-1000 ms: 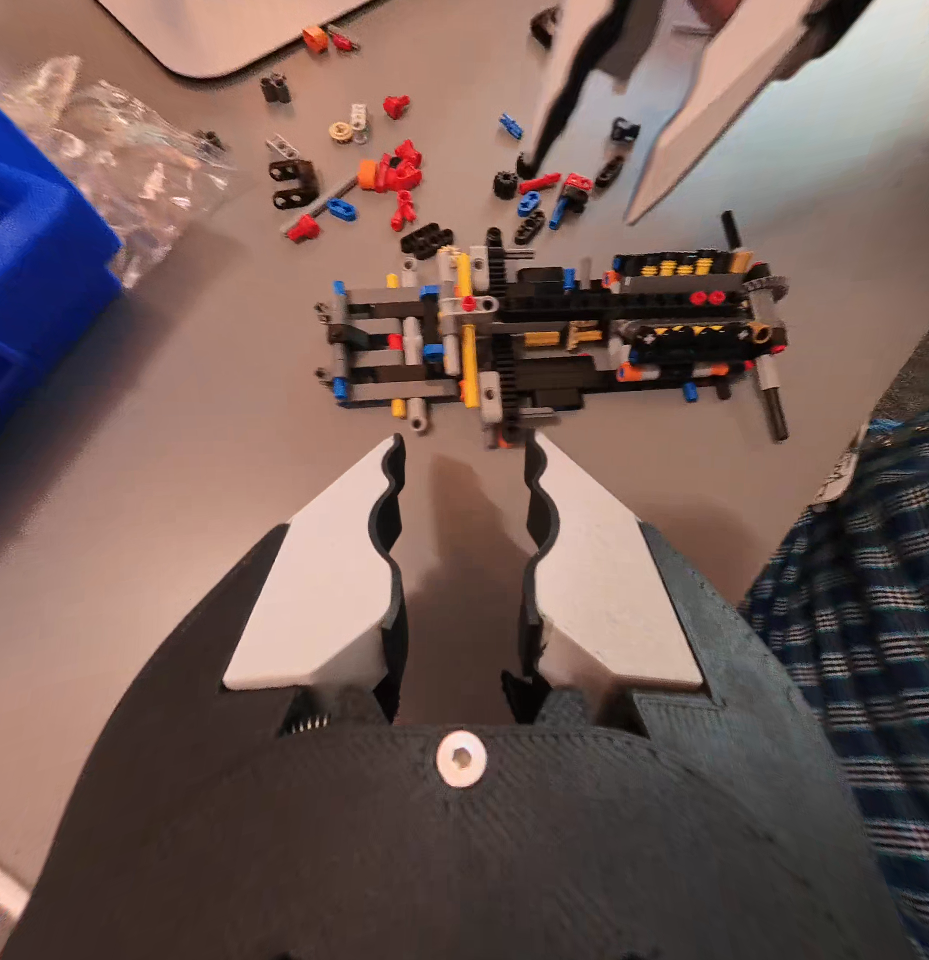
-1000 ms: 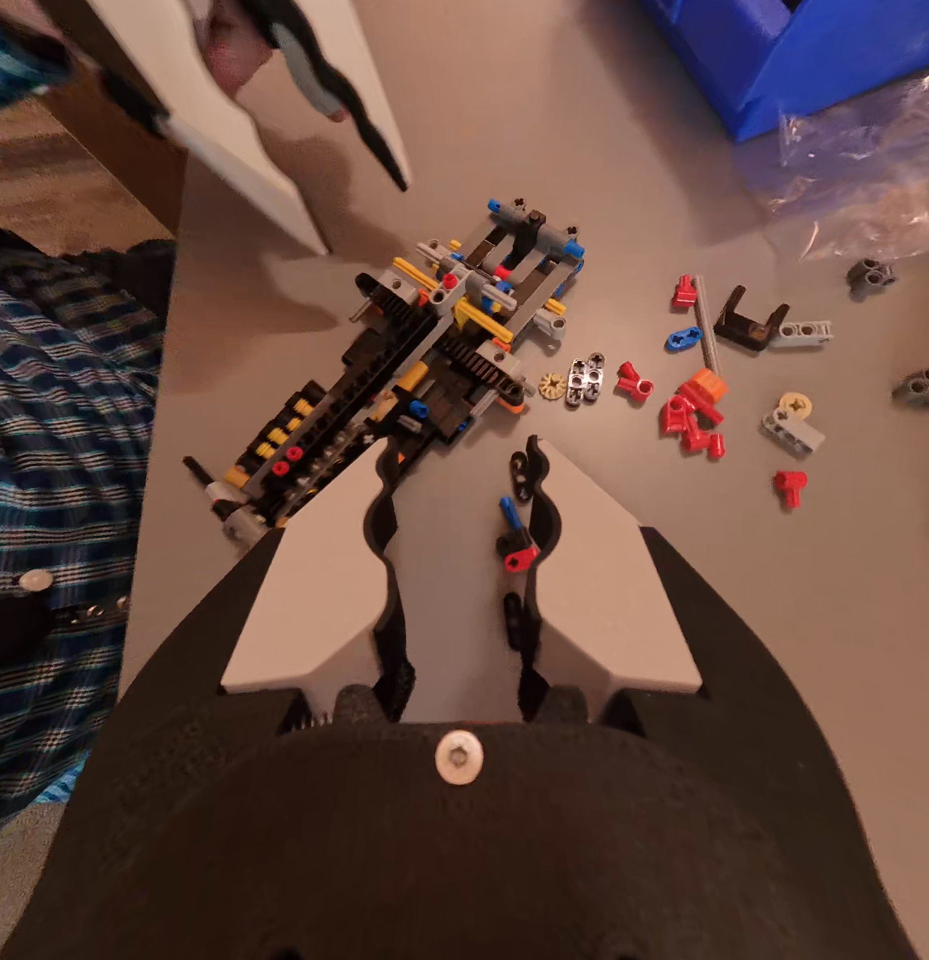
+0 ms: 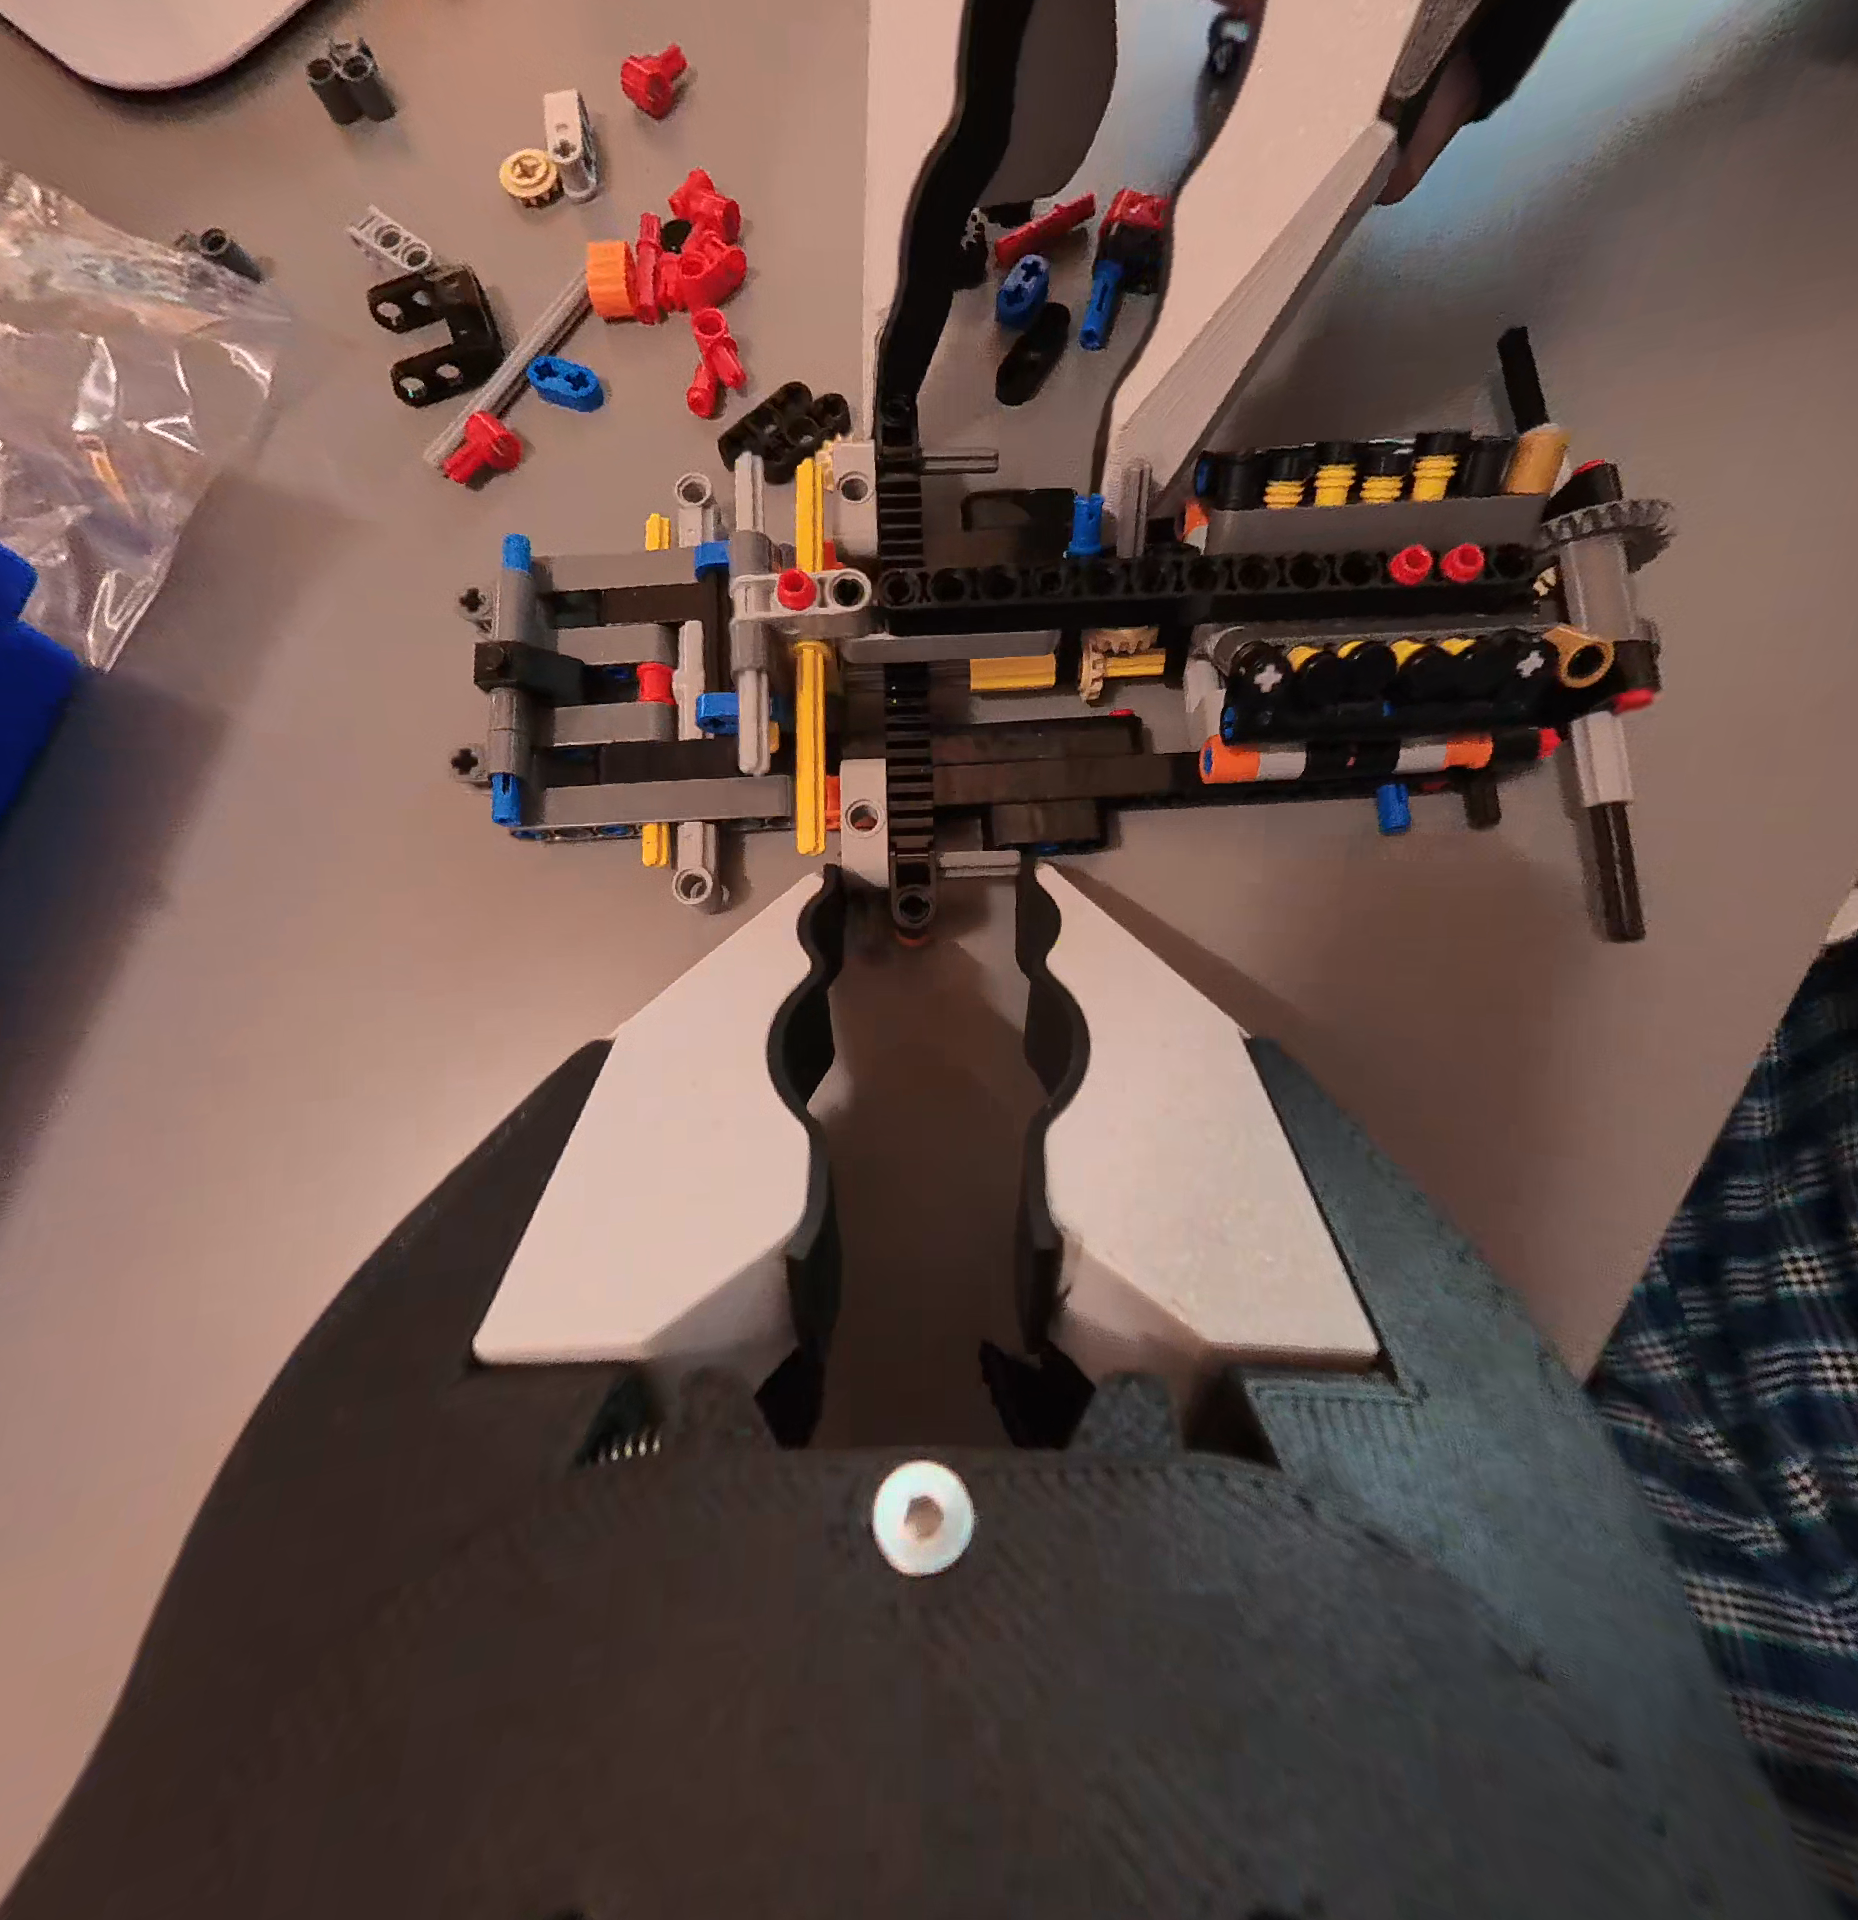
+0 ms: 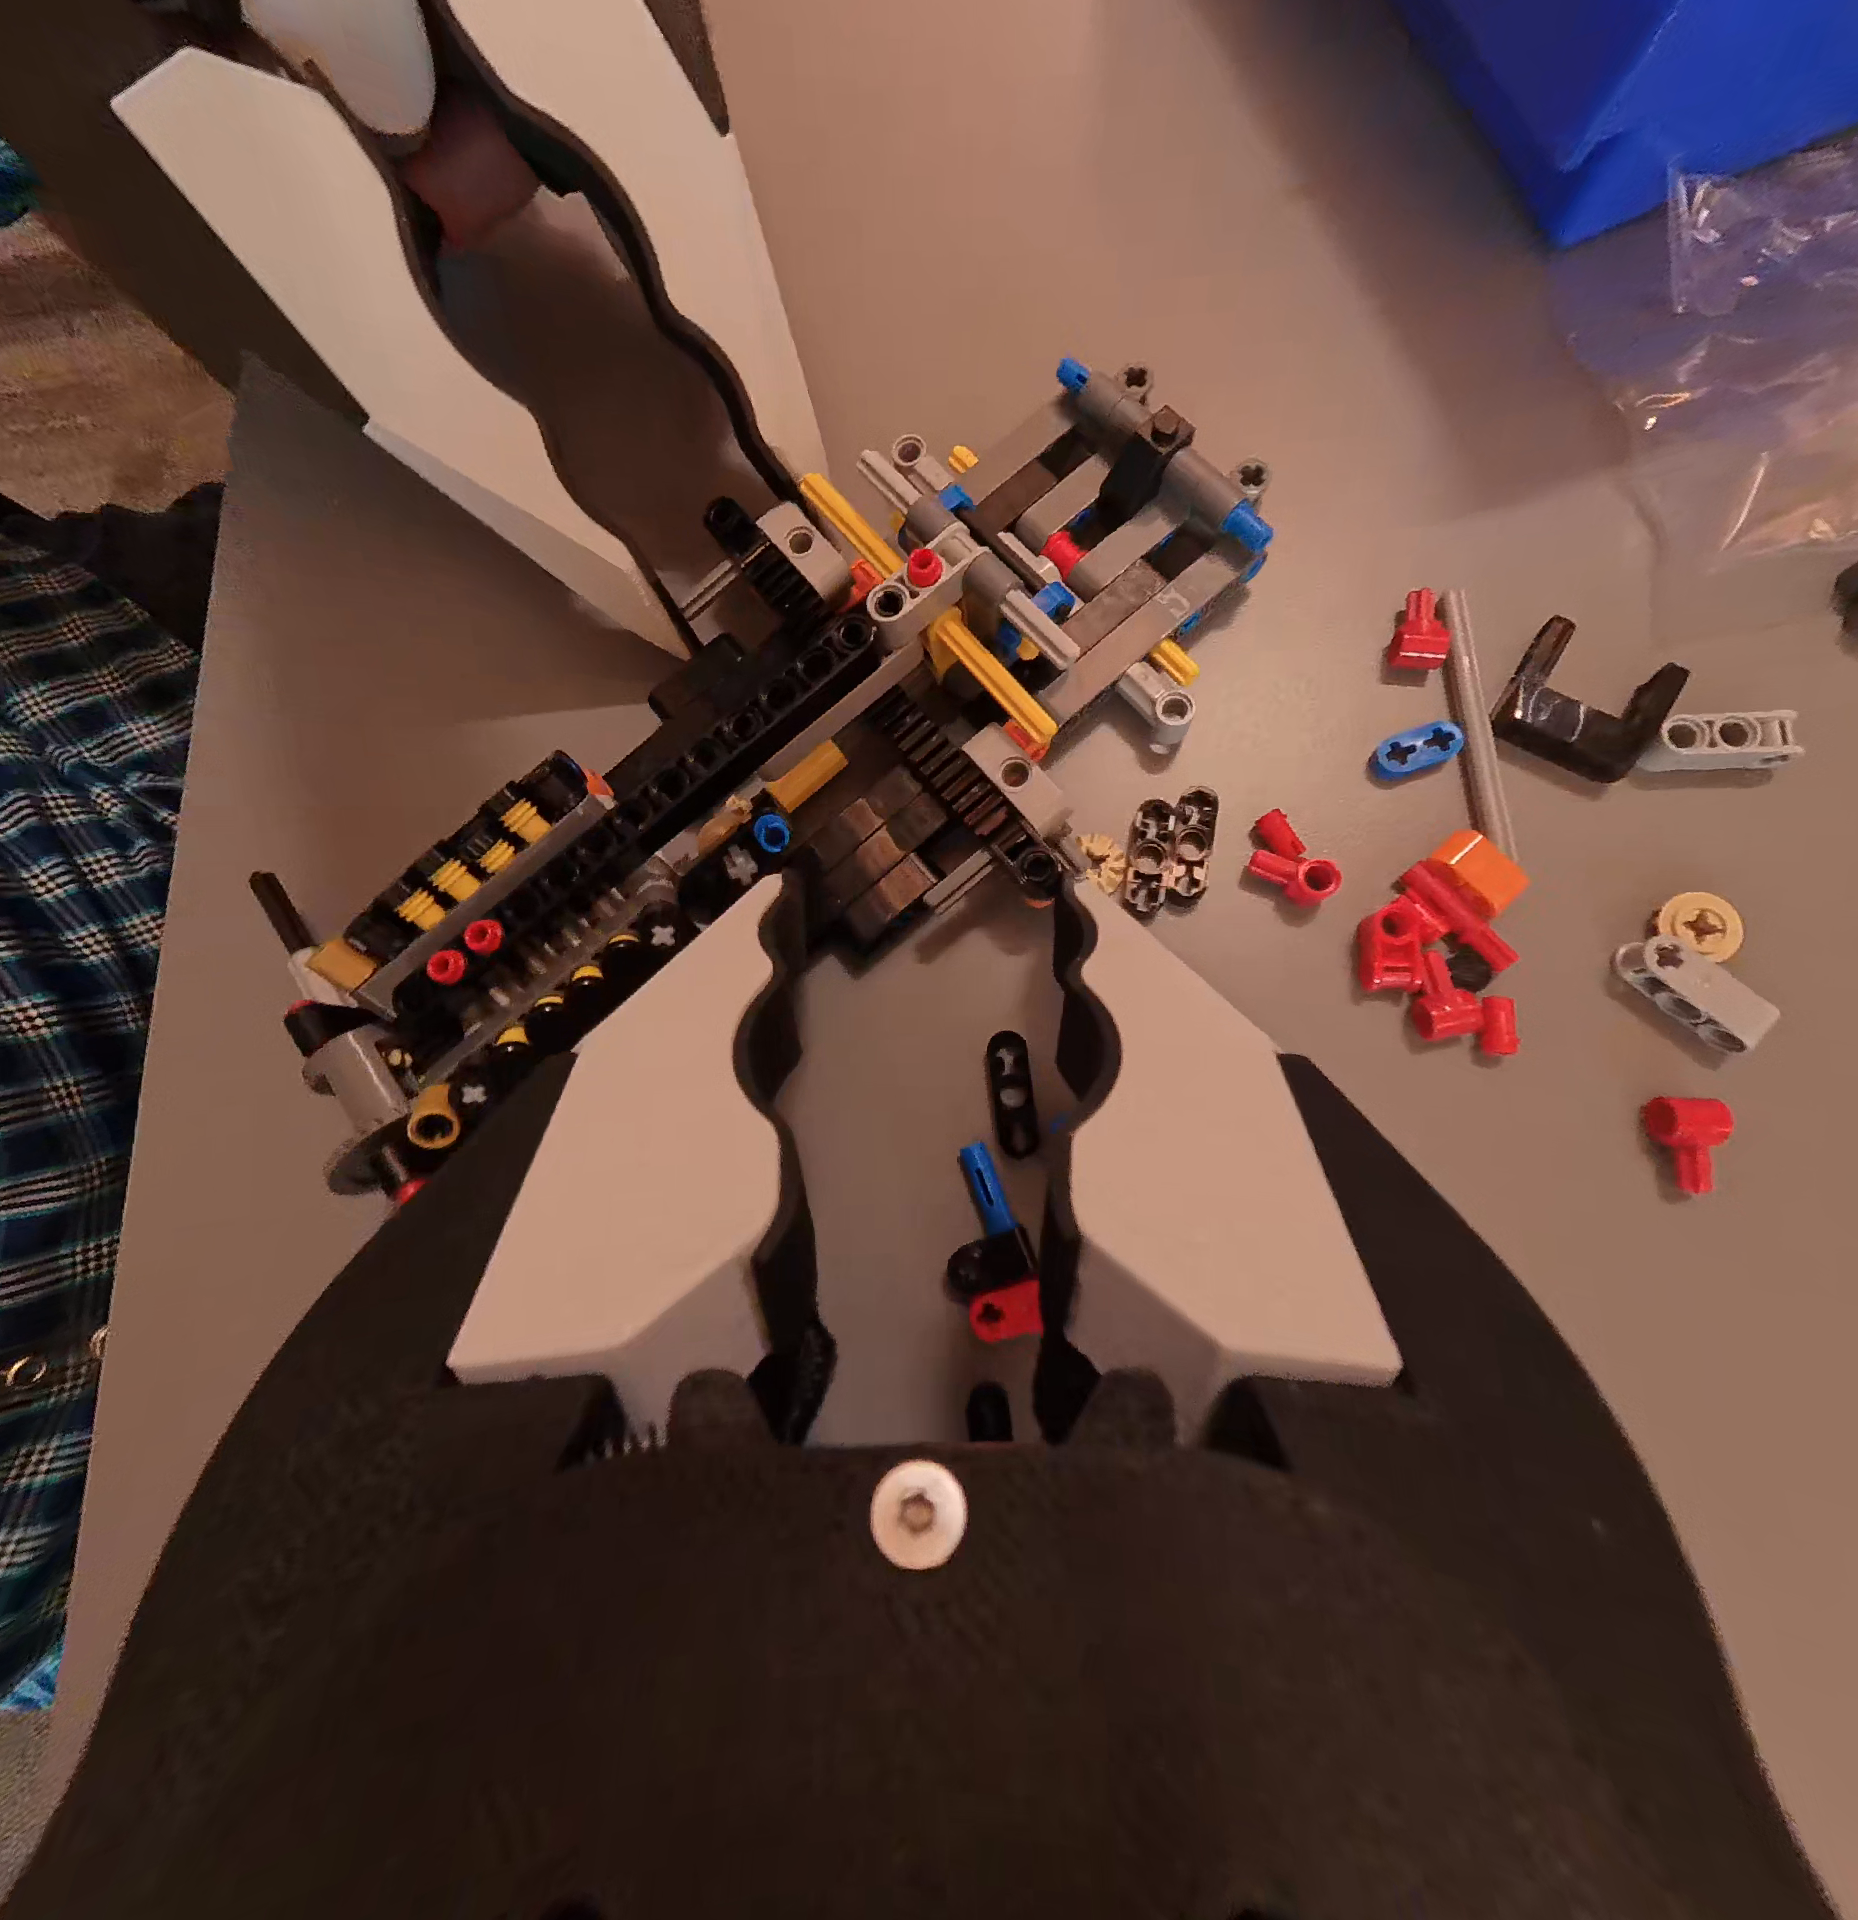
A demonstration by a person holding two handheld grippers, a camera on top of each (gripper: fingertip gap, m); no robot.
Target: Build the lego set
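The long Lego model (image 3: 1008, 665), black and grey with yellow, red and blue pins, lies flat on the grey table. My left gripper (image 3: 930, 904) is open at the model's near side, and the end of the black toothed beam (image 3: 909, 727) sits between its tips. My right gripper (image 4: 920, 904) is open at the opposite side, its tips straddling the model's (image 4: 800, 727) stacked black middle part. Each gripper shows in the other's view: the right (image 3: 1008, 452) at the top, the left (image 4: 738, 566) at the upper left. Neither holds a loose piece.
Loose red, blue, black and grey pieces (image 3: 696, 260) lie scattered beyond the model (image 4: 1434, 956). A blue pin and small black pieces (image 4: 992, 1195) lie on the table between my right fingers. A blue bin (image 4: 1631, 94) and a clear bag (image 3: 94, 343) stand off to the side. A person's plaid sleeve (image 3: 1787, 1247) is close by. Tip to tip, the grippers are about 8 cm apart.
Both grippers have moved in toward the model from opposite sides; their open tips are now at its edges. The model has not moved.
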